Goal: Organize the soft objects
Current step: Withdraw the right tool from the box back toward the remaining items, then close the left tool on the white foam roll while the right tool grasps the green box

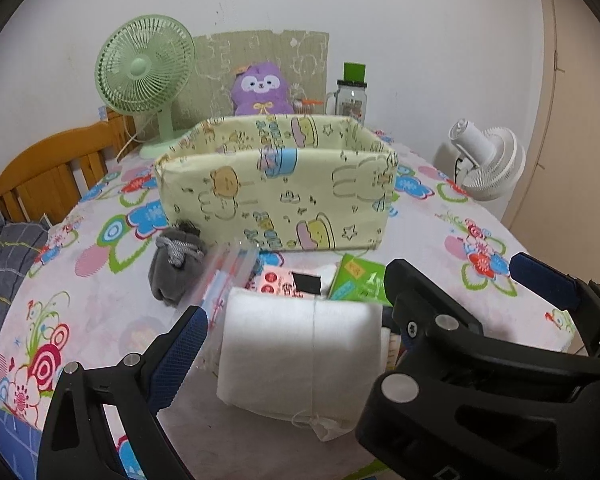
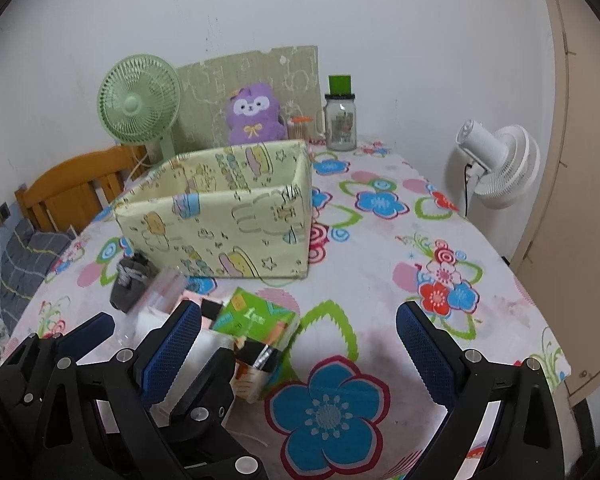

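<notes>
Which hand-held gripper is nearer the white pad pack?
Left. The left hand-held gripper has its fingers on either side of the white pad pack. The right hand-held gripper is open over bare tablecloth, to the pack's right.

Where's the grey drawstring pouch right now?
The grey drawstring pouch lies on the floral tablecloth at the front-left corner of the yellow fabric bin, beside a clear zip bag.

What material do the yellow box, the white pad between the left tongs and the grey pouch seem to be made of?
Yellow box: printed fabric, matte; its walls sag slightly.
White pad: soft fibrous wadding, perhaps cotton, in a thin clear wrap whose seam shows.
Grey pouch: fuzzy cloth, maybe fleece, closed by a braided cord.
</notes>
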`<state>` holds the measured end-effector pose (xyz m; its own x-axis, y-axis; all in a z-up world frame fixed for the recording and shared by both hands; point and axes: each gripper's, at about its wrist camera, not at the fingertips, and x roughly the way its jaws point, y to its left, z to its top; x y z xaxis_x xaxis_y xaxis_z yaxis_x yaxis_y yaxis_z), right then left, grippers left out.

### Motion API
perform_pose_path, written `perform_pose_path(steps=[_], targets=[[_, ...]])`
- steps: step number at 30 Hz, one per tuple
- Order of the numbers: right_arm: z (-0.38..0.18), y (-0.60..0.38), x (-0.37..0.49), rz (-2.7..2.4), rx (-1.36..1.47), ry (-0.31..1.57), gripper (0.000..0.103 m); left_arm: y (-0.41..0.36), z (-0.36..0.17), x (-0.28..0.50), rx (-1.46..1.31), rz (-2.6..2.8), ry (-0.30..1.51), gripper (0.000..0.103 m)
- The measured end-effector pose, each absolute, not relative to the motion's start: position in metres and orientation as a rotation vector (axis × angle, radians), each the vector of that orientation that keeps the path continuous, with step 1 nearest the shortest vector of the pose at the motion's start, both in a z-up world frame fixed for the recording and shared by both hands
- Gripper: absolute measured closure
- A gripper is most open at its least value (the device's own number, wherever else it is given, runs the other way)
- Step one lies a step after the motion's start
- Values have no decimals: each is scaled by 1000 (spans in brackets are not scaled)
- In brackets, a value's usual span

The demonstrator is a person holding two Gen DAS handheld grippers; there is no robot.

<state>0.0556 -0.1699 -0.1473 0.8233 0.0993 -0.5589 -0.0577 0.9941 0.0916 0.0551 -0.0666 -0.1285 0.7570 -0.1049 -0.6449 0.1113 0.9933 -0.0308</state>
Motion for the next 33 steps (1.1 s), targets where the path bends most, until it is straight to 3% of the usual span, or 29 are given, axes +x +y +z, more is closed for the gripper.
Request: perform_pose_path(steps=[5, 15, 19, 30, 33], targets=[[-157, -170, 60, 80, 73, 624, 3, -67, -138, 57, 6, -125, 724, 6], [-169, -168, 69, 72, 69, 660, 3, -67, -149, 60, 17, -114, 742, 25], [-168, -164, 70, 81, 66, 658, 3, -65, -147, 59, 15, -114, 737, 39], [-170, -154, 80, 108, 89, 688, 4, -47, -146, 67, 9, -85, 740, 52], [-173, -149, 86, 111, 86, 709, 9, -44, -147, 67, 11, -82, 745, 54]])
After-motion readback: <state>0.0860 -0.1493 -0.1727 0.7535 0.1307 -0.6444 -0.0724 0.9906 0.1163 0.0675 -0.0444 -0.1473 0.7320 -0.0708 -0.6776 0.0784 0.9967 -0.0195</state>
